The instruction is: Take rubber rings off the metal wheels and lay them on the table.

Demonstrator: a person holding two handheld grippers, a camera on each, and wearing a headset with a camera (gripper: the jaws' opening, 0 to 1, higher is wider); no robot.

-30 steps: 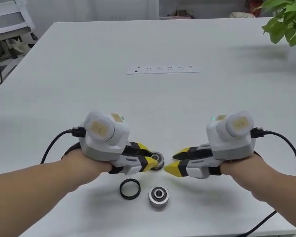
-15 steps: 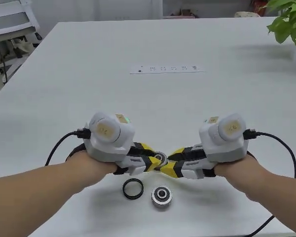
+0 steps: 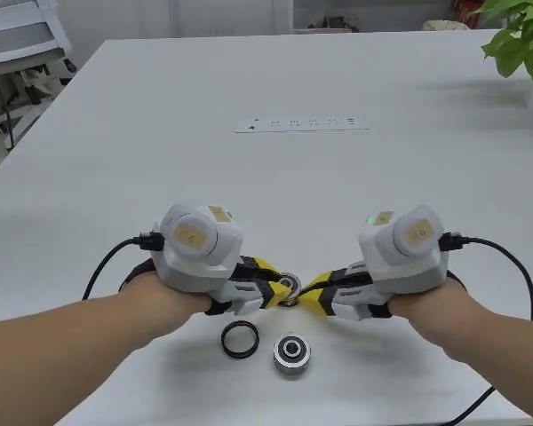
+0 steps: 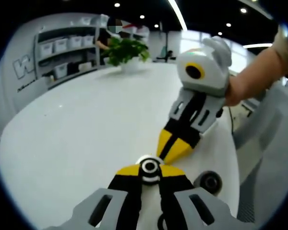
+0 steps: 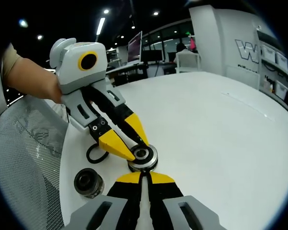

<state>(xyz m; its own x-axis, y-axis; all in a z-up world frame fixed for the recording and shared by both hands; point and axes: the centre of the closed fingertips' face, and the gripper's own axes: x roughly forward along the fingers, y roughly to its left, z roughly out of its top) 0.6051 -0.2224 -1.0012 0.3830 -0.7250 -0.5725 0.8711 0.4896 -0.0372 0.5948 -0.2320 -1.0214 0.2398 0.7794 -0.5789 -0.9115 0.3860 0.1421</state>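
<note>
The left gripper (image 3: 273, 290) is clenched on a small metal wheel (image 3: 289, 286) and holds it just above the white table (image 3: 249, 186), close to the near edge. In the left gripper view the wheel sits squarely between the yellow jaw tips, hub facing the camera. That grip looks meant to brace the wheel while the other tool works on its edge.

The right gripper (image 3: 313, 297) comes in from the opposite side, tip to tip with the left one. In the right gripper view its jaws are drawn together and touch the wheel's near rim, where the dark rubber band (image 5: 155, 155) runs round the metal. I cannot tell whether they have actually pinched the rubber.

One loose rubber ring (image 3: 239, 339) lies flat on the table just in front of the grippers. A second wheel (image 3: 290, 351) lies just beside it, apart from it. From its bright rim I judge this second wheel is already stripped, so the task seems about halfway through.

The loose parts rest directly on the tabletop
</note>
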